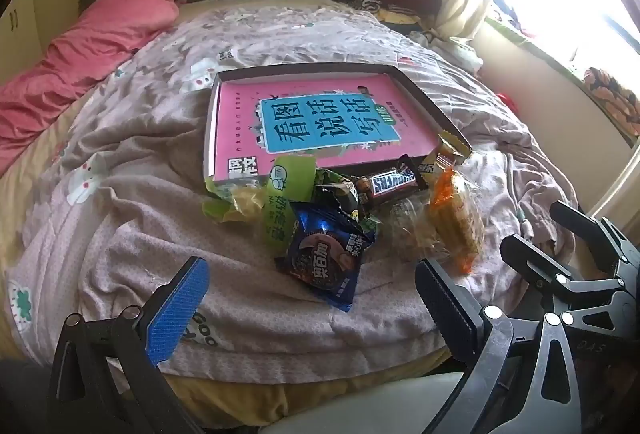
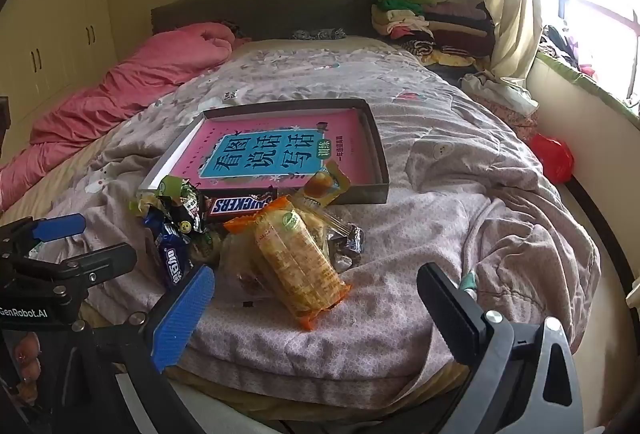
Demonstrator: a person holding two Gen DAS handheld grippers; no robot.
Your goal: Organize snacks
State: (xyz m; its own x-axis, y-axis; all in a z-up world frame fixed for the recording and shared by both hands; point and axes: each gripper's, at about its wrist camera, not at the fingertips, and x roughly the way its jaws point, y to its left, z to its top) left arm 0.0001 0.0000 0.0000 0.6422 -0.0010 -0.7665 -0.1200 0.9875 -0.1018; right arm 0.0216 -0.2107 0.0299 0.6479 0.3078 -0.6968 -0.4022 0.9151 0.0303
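Snack heap: a loose pile of wrapped snacks (image 1: 360, 210) lies on the quilt (image 1: 140, 234), ahead of both tongs and against the near wall of the box.
Blue packet: a blue biscuit packet (image 1: 324, 262) is the piece nearest the left gripper (image 1: 312, 298), just beyond its open span; in the right view it (image 2: 174, 254) lies past the blue pad.
Orange pack: a clear pack of yellow crackers with orange ends (image 2: 298, 258) lies ahead of the right gripper (image 2: 316, 302), inside the line of its span but not between the pads; in the left view it (image 1: 456, 218) sits beyond the black finger.
Snickers bar: a brown bar (image 2: 240, 206) lies farthest from the tongs, along the box's near wall.
Green wrappers: crumpled green packets (image 1: 280, 190) lie on the far left of the heap.
Hard to read: the pieces under the orange pack are clear wrappers whose contents I cannot make out; a small dark sweet (image 2: 352, 238) shows at its right.
Box: a shallow grey tray-like box (image 2: 378, 150) lies beyond the heap; in it lies a pink book with a blue title panel (image 2: 272, 154), covering most of the floor. One yellow wrapper (image 2: 324, 186) leans over the near rim.
Left gripper: released, jaws wide, nothing between them, tilted down toward the heap.
Right gripper: released, jaws wide, empty, tilted down; its black linkage shows at the right edge of the left view (image 1: 580, 254).
Cut off: the hands holding the tongs are out of view.
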